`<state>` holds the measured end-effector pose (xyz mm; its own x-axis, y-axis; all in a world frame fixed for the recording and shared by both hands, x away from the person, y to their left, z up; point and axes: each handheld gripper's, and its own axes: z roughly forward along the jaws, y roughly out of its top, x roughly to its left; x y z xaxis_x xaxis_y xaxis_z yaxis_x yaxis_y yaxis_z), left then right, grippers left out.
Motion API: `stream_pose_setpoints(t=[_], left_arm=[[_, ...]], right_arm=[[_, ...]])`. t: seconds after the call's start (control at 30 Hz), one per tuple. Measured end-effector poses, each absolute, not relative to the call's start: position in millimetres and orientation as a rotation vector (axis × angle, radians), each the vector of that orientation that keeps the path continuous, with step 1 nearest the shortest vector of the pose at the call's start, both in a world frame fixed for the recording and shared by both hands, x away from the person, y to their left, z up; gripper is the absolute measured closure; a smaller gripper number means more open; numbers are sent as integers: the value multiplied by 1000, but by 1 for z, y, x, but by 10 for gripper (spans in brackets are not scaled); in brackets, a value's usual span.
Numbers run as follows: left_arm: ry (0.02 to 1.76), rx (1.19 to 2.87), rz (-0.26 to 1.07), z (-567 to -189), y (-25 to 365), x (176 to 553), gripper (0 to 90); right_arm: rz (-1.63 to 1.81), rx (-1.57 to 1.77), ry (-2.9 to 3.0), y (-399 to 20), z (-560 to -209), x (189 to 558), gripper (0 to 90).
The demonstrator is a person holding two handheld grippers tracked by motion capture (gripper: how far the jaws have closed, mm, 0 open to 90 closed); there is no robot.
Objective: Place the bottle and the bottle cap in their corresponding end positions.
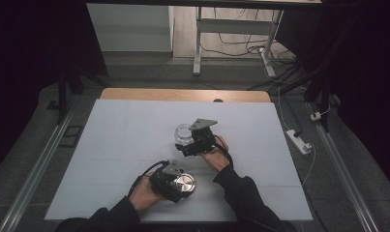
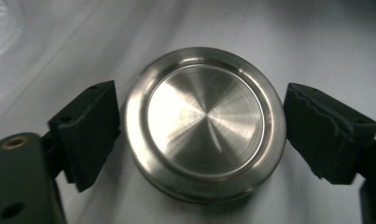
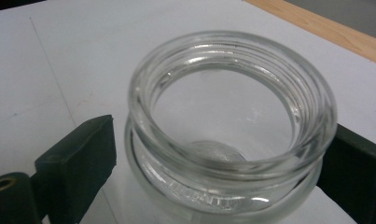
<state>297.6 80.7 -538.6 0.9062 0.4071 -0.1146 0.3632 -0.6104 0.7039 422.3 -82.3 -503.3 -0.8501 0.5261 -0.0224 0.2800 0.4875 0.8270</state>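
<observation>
Lid (image 2: 205, 122) flat on the worktop (image 1: 110, 145), between the pads of the left claw (image 2: 202, 135); slim gaps both sides, so released. Jar (image 3: 232, 126) upright mid-worktop, mouth open, inside the right claw (image 3: 223, 154); left pad stands off, right pad's contact unclear, so likely released. Risk: withdrawing either claw skewed could clip the rim, skidding the lid or tipping the jar.

A wooden bench (image 1: 134, 94) is covered almost wholly by a white sheet (image 1: 115, 145), on which a steel lid (image 1: 184, 183) is laid flat near the front edge and an open glass jar (image 1: 184, 133) is stood upright near the middle.
</observation>
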Motion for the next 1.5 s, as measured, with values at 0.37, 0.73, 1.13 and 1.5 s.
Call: stream_pose_setpoints(t=[0.37,0.73,1.13,1.5], left_arm=[[560,2220,52,-524,99,291,70],[630,2177,40,-511,127,291,39],[737,2129,79,-505,162,285,17],[792,2131,130,-505,189,271,0]], right_arm=[[1334,741,2421,-93,-484,415,0],[1319,815,2529,-106,-487,399,0],[1288,787,2521,-116,-479,377,0],[1260,802,2525,-132,-480,356,0]])
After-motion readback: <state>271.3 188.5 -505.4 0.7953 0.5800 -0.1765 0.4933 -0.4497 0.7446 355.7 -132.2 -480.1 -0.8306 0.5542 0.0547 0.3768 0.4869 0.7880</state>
